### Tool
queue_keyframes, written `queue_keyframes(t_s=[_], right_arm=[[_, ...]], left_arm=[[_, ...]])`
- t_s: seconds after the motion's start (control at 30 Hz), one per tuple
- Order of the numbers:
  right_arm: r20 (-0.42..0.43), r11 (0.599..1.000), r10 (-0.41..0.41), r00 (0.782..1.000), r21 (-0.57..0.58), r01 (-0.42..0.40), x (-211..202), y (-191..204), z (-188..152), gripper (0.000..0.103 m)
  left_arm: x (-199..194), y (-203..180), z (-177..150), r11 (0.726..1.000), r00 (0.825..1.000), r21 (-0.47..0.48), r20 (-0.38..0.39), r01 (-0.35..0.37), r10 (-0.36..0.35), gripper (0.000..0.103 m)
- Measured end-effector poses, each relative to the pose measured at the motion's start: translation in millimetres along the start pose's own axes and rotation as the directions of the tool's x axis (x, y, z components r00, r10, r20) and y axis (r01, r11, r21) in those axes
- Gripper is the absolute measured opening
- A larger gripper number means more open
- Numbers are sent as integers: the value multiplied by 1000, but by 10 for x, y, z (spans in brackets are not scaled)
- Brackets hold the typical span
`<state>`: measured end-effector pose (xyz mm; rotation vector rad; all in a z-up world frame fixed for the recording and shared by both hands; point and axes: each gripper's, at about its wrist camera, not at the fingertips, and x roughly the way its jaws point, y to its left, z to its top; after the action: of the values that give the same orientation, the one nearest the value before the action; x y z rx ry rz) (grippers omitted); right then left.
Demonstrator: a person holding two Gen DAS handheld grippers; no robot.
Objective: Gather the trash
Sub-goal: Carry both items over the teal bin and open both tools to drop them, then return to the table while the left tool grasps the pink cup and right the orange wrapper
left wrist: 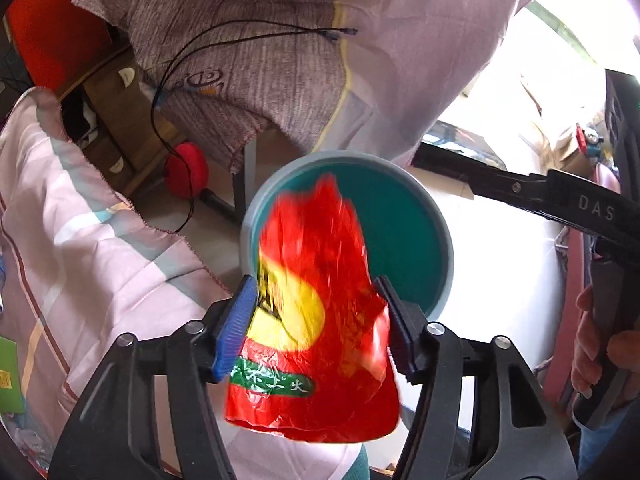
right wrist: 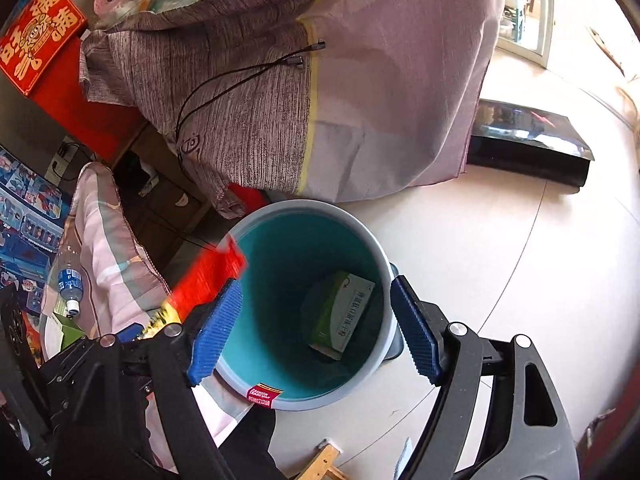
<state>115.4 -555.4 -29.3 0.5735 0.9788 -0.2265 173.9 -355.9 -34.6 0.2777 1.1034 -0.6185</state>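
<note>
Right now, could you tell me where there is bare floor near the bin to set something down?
Pale tiled floor lies free between the bin, the draped cloth and the black box. Left of the bin, the striped bedding and plastic bottle crowd things.

I see a glossy, crinkled plastic wrapper (left wrist: 316, 308) over a smooth plastic bin (right wrist: 372, 248) with a matt teal inside. A printed cardboard box (right wrist: 342, 316) lies in it. My fingers (right wrist: 216, 328) carry ribbed blue pads. Coarse woven cloth (right wrist: 240, 92) drapes behind; the floor (right wrist: 500, 264) is smooth and shiny.

Bin (right wrist: 372, 376) mouth open; draped cloth (right wrist: 248, 112) crowds its far side.
</note>
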Motion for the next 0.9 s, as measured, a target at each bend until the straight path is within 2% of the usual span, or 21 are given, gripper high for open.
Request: queue_keyframes(t_s=[0.13, 0.23, 0.37, 0.47, 0.6, 0.63, 0.77, 0.9], right_arm=[[-8, 1000, -2, 1000, -1, 2, 23, 41, -10, 76], [-13, 1000, 0, 1000, -6, 0, 38, 86, -20, 76], [-25, 1000, -5, 1000, -4, 5, 39, 121, -46, 77], [-40, 1000, -14, 999, 0, 14, 42, 154, -64, 81], [-58, 1000, -9, 998, -10, 8, 18, 254, -111, 82], [-62, 1000, 0, 998, -16, -1, 7, 304, -135, 85], [-62, 997, 8, 998, -73, -13, -22, 535, -239, 86], [-88, 993, 48, 995, -107, -58, -4, 810, -382, 86]], left_arm=[[-78, 90, -36, 1000, 1000, -29, 17, -3, 4, 80], [-135, 119, -60, 999, 999, -35, 35, -2, 3, 87], [-160, 159, -87, 999, 999, -42, 32, -8, 9, 87], [-206, 192, -139, 999, 1000, -48, 29, -6, 7, 89], [-322, 259, -252, 998, 999, -70, 33, -3, 5, 94], [-362, 283, -297, 997, 999, -74, 36, -2, 5, 94], [-541, 432, -488, 994, 999, -104, 43, -25, 30, 96], [-735, 662, -716, 988, 997, -145, 47, -55, 63, 97]])
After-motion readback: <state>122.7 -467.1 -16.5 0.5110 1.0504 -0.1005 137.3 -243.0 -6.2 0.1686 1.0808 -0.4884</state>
